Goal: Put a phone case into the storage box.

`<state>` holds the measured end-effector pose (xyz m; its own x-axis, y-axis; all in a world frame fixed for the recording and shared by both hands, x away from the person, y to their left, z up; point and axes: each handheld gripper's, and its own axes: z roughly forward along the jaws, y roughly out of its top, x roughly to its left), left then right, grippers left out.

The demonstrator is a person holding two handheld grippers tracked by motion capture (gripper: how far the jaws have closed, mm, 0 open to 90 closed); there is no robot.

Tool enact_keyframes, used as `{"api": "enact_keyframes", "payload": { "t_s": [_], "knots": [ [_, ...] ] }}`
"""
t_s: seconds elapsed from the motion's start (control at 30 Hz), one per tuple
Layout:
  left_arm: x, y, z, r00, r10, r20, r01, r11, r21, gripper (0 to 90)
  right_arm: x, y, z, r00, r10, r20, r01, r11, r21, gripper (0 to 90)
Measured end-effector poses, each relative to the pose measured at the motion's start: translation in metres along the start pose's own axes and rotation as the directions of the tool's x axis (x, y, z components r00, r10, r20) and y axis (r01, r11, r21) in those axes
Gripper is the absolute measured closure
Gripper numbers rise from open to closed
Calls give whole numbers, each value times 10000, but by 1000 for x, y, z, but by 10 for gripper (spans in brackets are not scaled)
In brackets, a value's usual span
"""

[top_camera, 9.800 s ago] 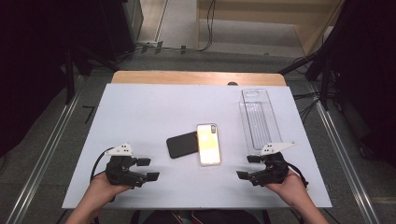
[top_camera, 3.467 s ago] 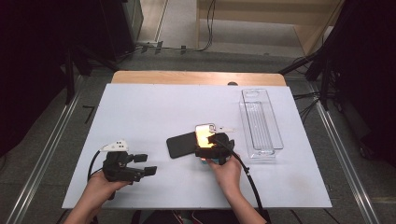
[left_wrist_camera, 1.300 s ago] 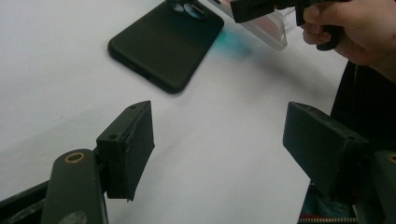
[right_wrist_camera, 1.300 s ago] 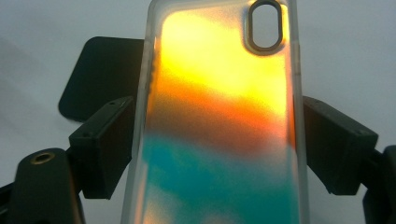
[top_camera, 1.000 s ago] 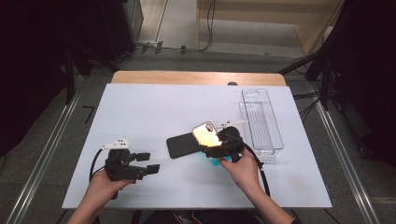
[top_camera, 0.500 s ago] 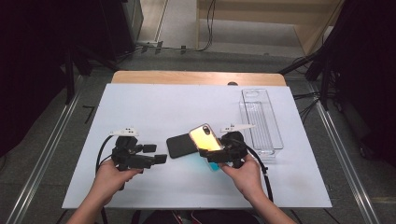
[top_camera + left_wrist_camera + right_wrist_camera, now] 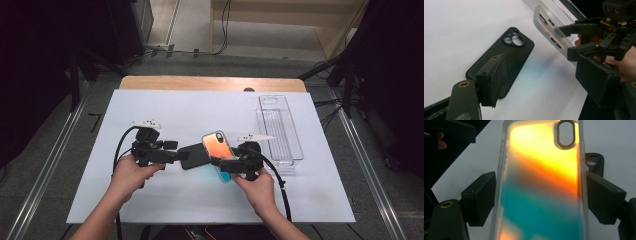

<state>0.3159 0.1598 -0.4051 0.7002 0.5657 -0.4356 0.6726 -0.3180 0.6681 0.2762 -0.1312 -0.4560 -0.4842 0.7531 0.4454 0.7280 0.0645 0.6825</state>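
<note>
My right gripper (image 7: pixel 223 163) clamps the gradient case (image 7: pixel 220 152); I'd centre my open left gripper (image 7: pixel 176 151) squarely over the black case (image 7: pixel 196 155).

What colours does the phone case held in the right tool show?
The phone case fades from yellow through orange to teal, clearest in the right gripper view.

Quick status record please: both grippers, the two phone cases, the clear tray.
right gripper: shut on the coloured case, lifted and tilted
coloured case: orange and teal, clear rim
left gripper: open, at the black case
black case: flat on the table
clear tray: on the right, looks empty
</note>
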Motion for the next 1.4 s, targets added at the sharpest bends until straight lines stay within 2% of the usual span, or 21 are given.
{"api": "enact_keyframes", "payload": {
  "t_s": [0.13, 0.33, 0.43, 0.57, 0.7, 0.93, 0.97, 1.07, 1.2, 1.3, 1.4],
  "knots": [
    [-2, 5, 4, 9999, -51, -130, 51, 10000, 13, 267, 1, -1, 3, 9998, 178, -8, -178, 9998, -73, 155],
    [-2, 13, 12, 9990, -409, -155, 409, 9992, 24, 267, 4, -4, 8, 9988, 484, -86, -487, 9982, -352, 155],
    [-2, 17, 15, 9980, -576, -250, 574, 9983, -75, 268, 5, -6, 9, 9989, 469, 24, -467, 9976, -503, 155],
    [-1, 21, 19, 9962, -829, -273, 824, 9964, -176, 268, 5, -8, 12, 9979, 645, 24, -642, 9957, -675, 155],
    [-3, 27, 23, 9923, -1145, -472, 1137, 9933, -188, 284, 5, -7, 15, 9958, 916, -7, -914, 9921, -864, 155],
    [-6, 32, 29, 9907, -1248, -534, 1225, 9915, -444, 291, 10, -8, 20, 9931, 1171, 8, -1163, 9872, -1096, 155],
    [-6, 33, 30, 9897, -1315, -571, 1289, 9905, -486, 291, 11, -8, 22, 9910, 1338, -12, -1331, 9844, -1148, 155],
    [-4, 32, 34, 9870, -1442, -706, 1409, 9888, -496, 311, 13, -9, 24, 9892, 1468, -22, -1457, 9798, -1372, 155],
    [-3, 30, 40, 9837, -1619, -788, 1580, 9860, -527, 312, 16, -10, 26, 9888, 1490, -90, -1487, 9774, -1501, 155],
    [-1, 30, 44, 9772, -1955, -833, 1913, 9799, -558, 339, 19, -11, 28, 9875, 1571, -95, -1566, 9743, -1622, 155],
    [0, 30, 45, 9734, -2086, -945, 2028, 9769, -680, 387, 21, -13, 30, 9884, 1519, -34, -1499, 9708, -1875, 155]
  ]
}}
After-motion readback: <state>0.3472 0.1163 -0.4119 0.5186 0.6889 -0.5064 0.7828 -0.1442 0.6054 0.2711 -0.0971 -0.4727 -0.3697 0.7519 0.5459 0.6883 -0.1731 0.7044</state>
